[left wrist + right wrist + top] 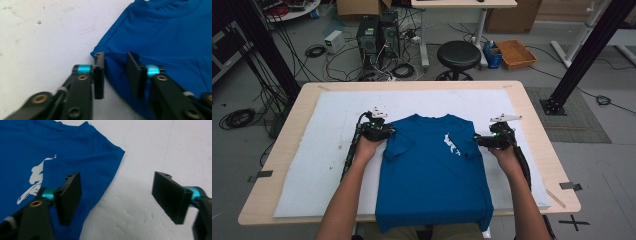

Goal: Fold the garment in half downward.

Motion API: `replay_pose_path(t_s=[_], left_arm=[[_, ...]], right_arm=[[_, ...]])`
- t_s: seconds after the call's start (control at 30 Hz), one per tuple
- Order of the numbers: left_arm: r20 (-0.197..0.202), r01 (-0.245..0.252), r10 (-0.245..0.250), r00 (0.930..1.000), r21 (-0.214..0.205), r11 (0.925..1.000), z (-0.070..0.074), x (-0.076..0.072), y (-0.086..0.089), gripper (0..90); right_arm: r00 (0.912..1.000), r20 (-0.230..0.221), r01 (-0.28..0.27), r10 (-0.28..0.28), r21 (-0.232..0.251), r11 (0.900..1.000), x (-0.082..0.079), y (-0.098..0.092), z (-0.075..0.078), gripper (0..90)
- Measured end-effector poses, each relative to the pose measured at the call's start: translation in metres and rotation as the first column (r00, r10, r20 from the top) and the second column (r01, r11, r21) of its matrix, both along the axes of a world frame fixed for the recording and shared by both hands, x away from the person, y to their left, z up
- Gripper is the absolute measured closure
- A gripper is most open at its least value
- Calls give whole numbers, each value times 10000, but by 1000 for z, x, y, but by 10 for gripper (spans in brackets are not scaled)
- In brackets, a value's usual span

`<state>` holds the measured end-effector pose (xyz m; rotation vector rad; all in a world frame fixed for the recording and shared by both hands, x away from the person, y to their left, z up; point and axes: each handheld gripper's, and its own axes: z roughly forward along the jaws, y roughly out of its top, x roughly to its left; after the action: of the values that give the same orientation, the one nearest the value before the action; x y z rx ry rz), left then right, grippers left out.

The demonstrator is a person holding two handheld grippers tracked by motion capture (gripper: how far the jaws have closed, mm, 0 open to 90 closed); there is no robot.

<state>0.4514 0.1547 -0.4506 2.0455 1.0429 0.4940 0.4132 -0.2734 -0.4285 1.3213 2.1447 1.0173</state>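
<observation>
My left gripper [115,75] has its jaws narrowed around the sleeve edge of the blue T-shirt [432,165], fabric bunched between them, though I cannot tell if the pads press it. My right gripper [122,197] stands wide apart, nothing gripped, straddling the other sleeve's hem. The shirt lies flat on the white mat [327,150] covering the table [292,125].
</observation>
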Motion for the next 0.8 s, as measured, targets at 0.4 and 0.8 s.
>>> replay_pose_path(t_s=[0.4,0.8], left_arm=[[-45,-115,112,9999,-795,9968,1,0,7,873],[44,-290,313,9995,-2690,9627,2,-10,26,876]], right_arm=[[9934,-995,519,-569,-519,9973,56,37,-7,328],[9946,-920,-549,470,-852,9948,54,46,-10,862]])
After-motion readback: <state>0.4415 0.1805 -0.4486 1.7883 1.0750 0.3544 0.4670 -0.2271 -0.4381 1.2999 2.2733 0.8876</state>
